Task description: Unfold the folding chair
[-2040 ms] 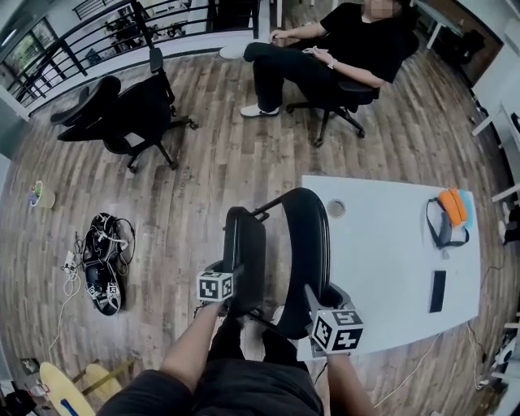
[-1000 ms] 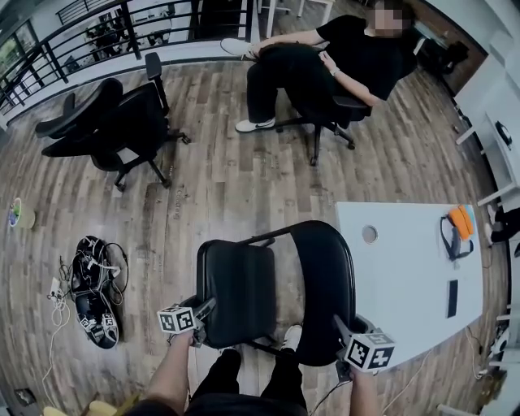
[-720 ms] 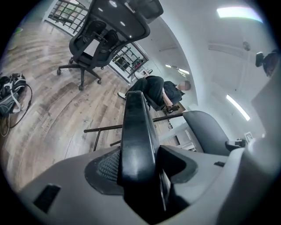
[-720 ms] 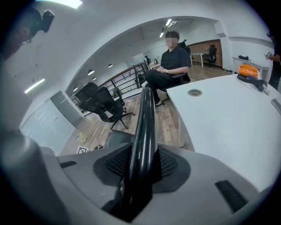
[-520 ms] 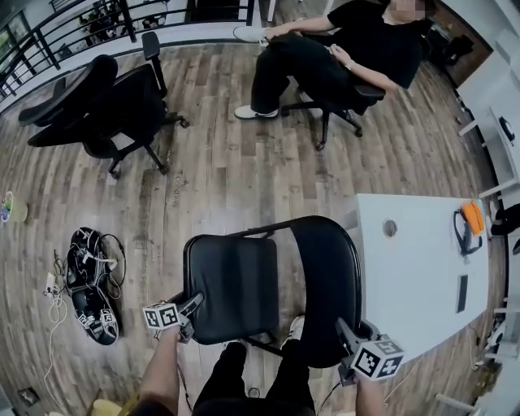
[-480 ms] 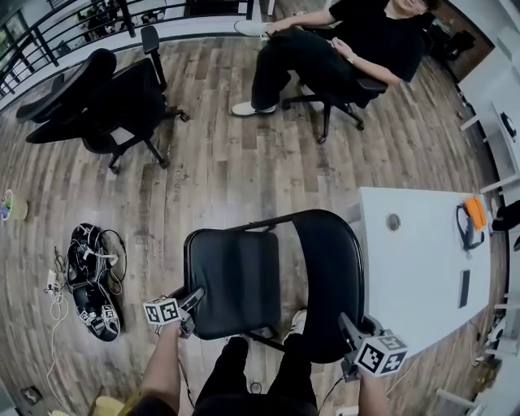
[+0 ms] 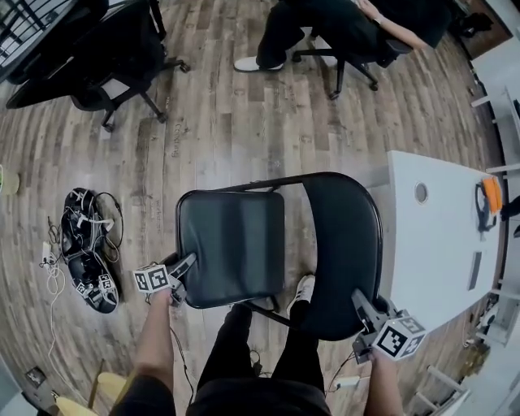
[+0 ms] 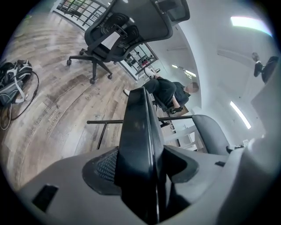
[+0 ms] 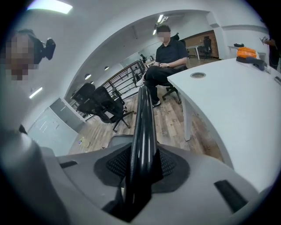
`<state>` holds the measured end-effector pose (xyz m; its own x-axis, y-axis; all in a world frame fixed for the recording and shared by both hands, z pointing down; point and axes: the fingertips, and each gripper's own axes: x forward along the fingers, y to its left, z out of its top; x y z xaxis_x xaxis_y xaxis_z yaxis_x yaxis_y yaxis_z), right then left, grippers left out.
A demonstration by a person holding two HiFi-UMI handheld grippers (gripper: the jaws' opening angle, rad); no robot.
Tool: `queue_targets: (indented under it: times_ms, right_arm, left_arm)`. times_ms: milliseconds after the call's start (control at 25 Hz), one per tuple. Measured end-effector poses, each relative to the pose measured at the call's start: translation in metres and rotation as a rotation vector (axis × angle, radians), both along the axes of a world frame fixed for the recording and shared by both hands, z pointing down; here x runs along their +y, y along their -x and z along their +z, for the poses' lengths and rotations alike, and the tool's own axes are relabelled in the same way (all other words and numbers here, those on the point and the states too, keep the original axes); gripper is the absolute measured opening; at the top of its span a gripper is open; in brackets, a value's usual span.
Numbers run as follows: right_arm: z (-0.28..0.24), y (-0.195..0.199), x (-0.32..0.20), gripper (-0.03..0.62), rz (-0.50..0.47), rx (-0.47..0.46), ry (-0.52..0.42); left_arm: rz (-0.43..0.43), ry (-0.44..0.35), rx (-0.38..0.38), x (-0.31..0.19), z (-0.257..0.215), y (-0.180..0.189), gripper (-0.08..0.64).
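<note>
The head view alone shows the whole folding chair (image 7: 337, 244) standing on the wood floor (image 7: 219, 130), its seat (image 7: 231, 244) swung out level at 9 o'clock from the backrest (image 7: 345, 203). In that view the left gripper (image 7: 185, 265) meets the seat's near corner at 7 o'clock and the right gripper (image 7: 358, 298) meets the backrest's rim at 5 o'clock. How they grip shows only in the gripper views. In the left gripper view the jaws are clenched on the seat's thick edge. In the right gripper view the jaws are closing, pads pressed on the thin backrest rim. The white desk (image 7: 439, 244) lies at 3 o'clock, a cable tangle (image 7: 85, 260) at 9, an office chair (image 7: 106, 57) at 11 and a seated person (image 7: 341, 24) at 1.
</note>
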<state>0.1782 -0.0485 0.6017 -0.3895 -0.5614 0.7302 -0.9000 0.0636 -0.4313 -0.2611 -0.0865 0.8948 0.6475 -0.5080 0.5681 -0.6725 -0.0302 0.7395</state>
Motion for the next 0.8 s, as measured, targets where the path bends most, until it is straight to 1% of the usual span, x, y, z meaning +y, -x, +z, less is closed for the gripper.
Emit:
queue_targets:
  times_ms: [120,280,400,520,640,680,800]
  right_arm:
    - [0.010,0.000,0.000,0.129,0.012,-0.009,0.016]
    - [0.021,0.012,-0.002,0.129,0.004,-0.015,0.038]
    - [0.030,0.020,0.000,0.129,0.002,-0.028,0.052]
    - [0.037,0.024,-0.002,0.129,0.006,-0.035,0.051]
    - [0.047,0.031,-0.004,0.129,0.005,-0.044,0.045]
    - [0.050,0.034,-0.005,0.127,0.002,-0.049,0.043]
    - [0.054,0.047,-0.003,0.123,-0.016,-0.092,0.035]
  left_arm:
    - [-0.002,0.005,0.025,0.000,0.014,0.008,0.272]
    - [-0.003,0.010,0.054,-0.002,0.030,0.026,0.272]
    - [-0.010,0.029,0.082,0.001,0.043,0.036,0.275]
    - [-0.011,0.028,0.090,-0.001,0.058,0.048,0.278]
    - [-0.016,0.029,0.130,-0.003,0.068,0.055,0.279]
    - [-0.017,0.026,0.132,-0.003,0.072,0.060,0.279]
    - [-0.020,0.014,0.131,-0.004,0.081,0.073,0.282]
